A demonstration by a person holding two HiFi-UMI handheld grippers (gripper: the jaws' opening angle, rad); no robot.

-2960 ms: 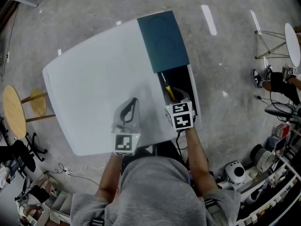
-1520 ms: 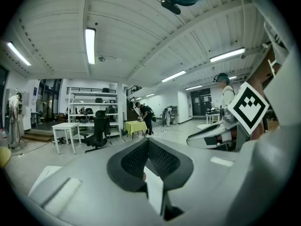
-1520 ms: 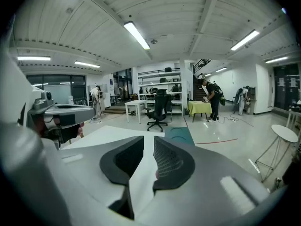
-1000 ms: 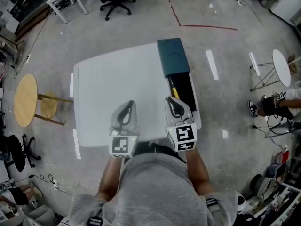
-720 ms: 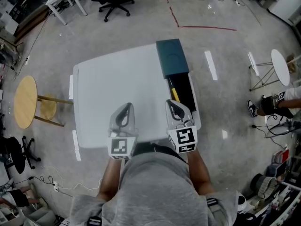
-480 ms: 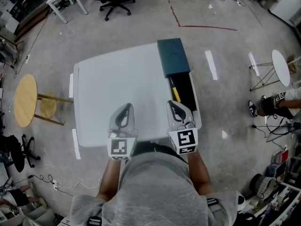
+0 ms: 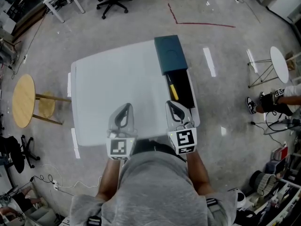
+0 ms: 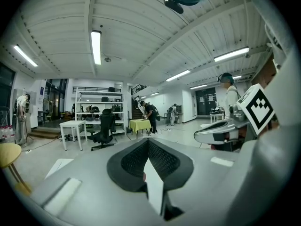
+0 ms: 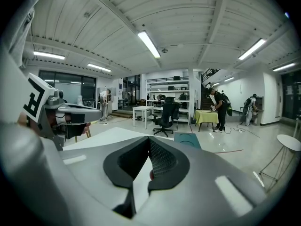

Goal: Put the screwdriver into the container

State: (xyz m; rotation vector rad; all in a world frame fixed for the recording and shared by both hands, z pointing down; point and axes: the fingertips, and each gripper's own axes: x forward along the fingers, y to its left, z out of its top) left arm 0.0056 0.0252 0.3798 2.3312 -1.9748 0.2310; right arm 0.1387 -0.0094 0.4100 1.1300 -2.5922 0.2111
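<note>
Ahead of the right gripper (image 7: 172,105), near its tips: a yellow-handled screwdriver (image 7: 173,90), lying inside the open black container (image 7: 186,86) at the table's (image 7: 113,79) right edge. Its long axis runs away from the person along the container's length, with a teal lid (image 7: 170,54) at the far end. Right gripper nearer, left gripper (image 7: 124,108) well apart to the left, over the white table; both have jaws pressed together, nothing between them. Writing: none legible, only black-and-white square markers on the gripper cubes (image 7: 182,140).

Container (image 7: 186,97): along the table's (image 7: 117,79) right edge.
Lid (image 7: 170,54): table's far right corner, over the container's far end.
Screwdriver (image 7: 173,92): in the container.
Left gripper (image 7: 124,112), right gripper (image 7: 175,108): above the table's near edge.
Stool (image 7: 22,100): left of the table.
</note>
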